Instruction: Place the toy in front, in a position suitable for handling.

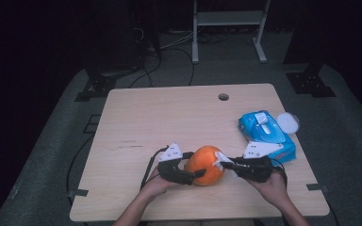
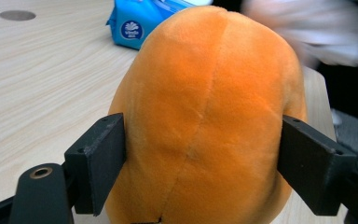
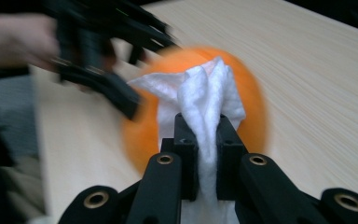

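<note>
Left tool (image 1: 195, 175): my jaws pinch the orange plush ball (image 1: 206, 165) at its flanks, near its widest part; the ball rests on the counter (image 1: 169, 113) at the near edge, centre.

Orange plush ball: soft, light and squashy by my judgement; the fuzzy cover should grip well. Best held across the middle, either side of the seam.

Right tool (image 1: 222, 164): pressed together on a white wipe (image 3: 207, 100), which touches the ball's right side. The wipe is limp and would tear easily.

Right of the ball: blue wipes pack (image 1: 266, 134), lid open, and beyond it a round white lid (image 1: 288, 122). Nothing obstructs the ball.
</note>
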Tool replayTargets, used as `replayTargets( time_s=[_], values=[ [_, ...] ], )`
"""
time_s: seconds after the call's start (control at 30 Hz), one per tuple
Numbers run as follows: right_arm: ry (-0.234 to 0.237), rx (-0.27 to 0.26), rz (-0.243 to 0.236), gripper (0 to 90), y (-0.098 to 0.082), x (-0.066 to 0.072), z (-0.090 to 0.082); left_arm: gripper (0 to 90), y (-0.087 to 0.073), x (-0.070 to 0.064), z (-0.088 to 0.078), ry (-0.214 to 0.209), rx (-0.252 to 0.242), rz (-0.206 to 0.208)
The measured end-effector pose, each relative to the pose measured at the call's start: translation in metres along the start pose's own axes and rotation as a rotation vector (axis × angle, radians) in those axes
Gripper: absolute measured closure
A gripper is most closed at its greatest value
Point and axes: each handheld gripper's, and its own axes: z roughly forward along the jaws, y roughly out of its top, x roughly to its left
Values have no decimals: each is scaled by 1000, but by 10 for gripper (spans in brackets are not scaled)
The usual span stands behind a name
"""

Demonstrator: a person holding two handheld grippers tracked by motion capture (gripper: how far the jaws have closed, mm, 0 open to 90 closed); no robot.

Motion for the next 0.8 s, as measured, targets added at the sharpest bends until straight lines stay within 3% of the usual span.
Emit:
replayTargets(
  time_s=[0.1, 0.17, 0.3, 0.4, 0.5, 0.57, 0.63, 0.8],
  values=[
    [25, -2, -42, 820, 6, 11, 4, 202, 0, 0, 0, -7, 5, 1],
    [19, 8, -46, 821, 5, 9, 6, 208, 0, 0, -1, -17, 7, 9],
    [-2, -6, 35, 821, -3, -15, 2, 220, 0, -2, 0, -31, 17, 31],
    [-40, 4, 80, 820, -11, -30, 2, 221, 0, -6, 1, -51, 31, 77],
    [-48, 38, 114, 820, -19, -40, 7, 213, 0, -14, 3, -70, 50, 146],
    [-43, 47, 113, 820, -20, -40, 10, 210, 1, -17, 4, -58, 56, 160],
    [-45, 46, 93, 820, -16, -36, 7, 212, 1, -16, 3, -38, 54, 158],
    [-30, 6, 35, 820, -3, -15, -3, 213, 3, -11, 3, -5, 37, 71]
  ],
)
